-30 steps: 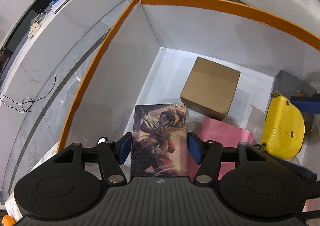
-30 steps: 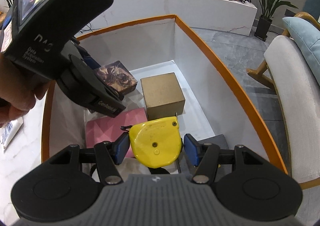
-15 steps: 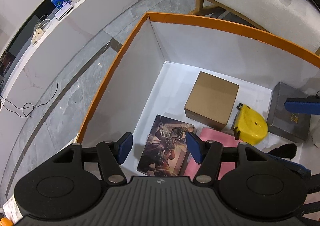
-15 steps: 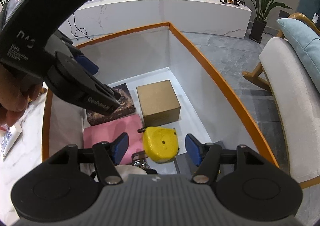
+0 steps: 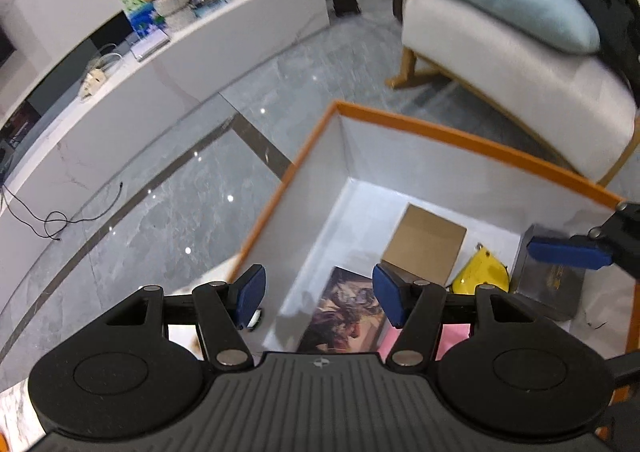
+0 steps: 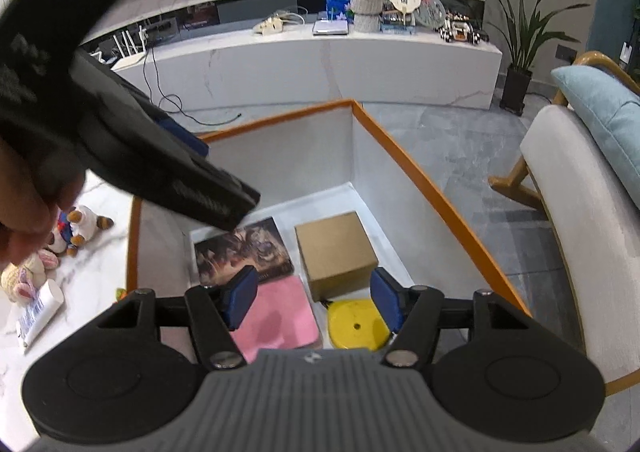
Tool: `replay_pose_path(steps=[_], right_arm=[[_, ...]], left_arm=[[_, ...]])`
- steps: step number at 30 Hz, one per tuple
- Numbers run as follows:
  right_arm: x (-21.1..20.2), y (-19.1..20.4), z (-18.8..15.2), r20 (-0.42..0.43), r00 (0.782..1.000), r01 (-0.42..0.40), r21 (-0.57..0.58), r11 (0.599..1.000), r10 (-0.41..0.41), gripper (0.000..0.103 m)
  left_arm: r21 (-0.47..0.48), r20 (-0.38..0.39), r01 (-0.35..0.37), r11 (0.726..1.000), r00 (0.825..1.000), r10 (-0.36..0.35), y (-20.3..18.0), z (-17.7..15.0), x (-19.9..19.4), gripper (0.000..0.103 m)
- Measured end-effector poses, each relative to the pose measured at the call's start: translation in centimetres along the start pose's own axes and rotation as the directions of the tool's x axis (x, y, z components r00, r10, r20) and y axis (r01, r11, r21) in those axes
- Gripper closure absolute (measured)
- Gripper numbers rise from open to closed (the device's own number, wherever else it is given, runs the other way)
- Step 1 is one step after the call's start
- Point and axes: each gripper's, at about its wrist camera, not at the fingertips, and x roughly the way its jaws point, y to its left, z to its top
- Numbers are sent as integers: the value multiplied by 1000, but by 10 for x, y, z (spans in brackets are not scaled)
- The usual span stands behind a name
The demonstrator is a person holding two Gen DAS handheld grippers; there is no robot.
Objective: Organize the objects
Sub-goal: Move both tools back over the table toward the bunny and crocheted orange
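So right now both your grippers are hanging over the orange-rimmed box (image 6: 420, 175) and neither one has hold of anything. Your left gripper (image 5: 318, 298) has its blue pads spread apart with only air between them, up above the box's left wall. Your right gripper (image 6: 310, 298) is parted too, nothing pinched, sitting above the near end of the box.

Everything is lying on the white floor of the box. The illustrated card box (image 6: 244, 252) lies flat against the left wall. Right beside it, toward the far right corner, is the brown cardboard cube (image 6: 336, 252). The pink pad (image 6: 276, 318) is at the near end, touching the near edge of the card box. The yellow tape measure (image 6: 356, 326) lies flat just on the near side of the cube, next to the pink pad. In your left wrist view there's also a grey box (image 5: 552, 284) by the right wall, next to the tape measure.

Outside the box, on the marble desk by its left edge, you've got some small plush toys (image 6: 72, 230) and a white tube (image 6: 38, 316).
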Motion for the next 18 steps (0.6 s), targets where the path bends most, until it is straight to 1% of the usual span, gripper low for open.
replay_pose_path(steps=[2,4,7,9,12,16,18], right_arm=[[-2,4,1,15,1000,-3,-6,1000,3,38],[-5,7,2,29,1000,-9,-12,1000,9,38],[-8,13,4,50,999,-14,-23,1000,15,38],[-11,17,4,70,997,-9,-36,999,12,38],[-16,24,3,97,995,-19,-59,998,25,38],[-16,33,2,112,993,-17,-88,996,27,38],[-15,39,1,115,993,-14,-108,994,26,38]], left_arm=[[-26,27,1,1000,1000,0,10,-2,-10,33],[-48,35,-8,999,999,9,22,-9,-17,32],[-80,42,-43,996,998,46,39,-25,-26,32],[-100,74,-49,994,996,56,49,-44,-35,31],[-148,89,-65,987,993,79,62,-74,-42,31],[-245,80,-102,964,989,125,82,-115,-44,31],[-286,83,-135,949,983,165,90,-132,-47,31]])
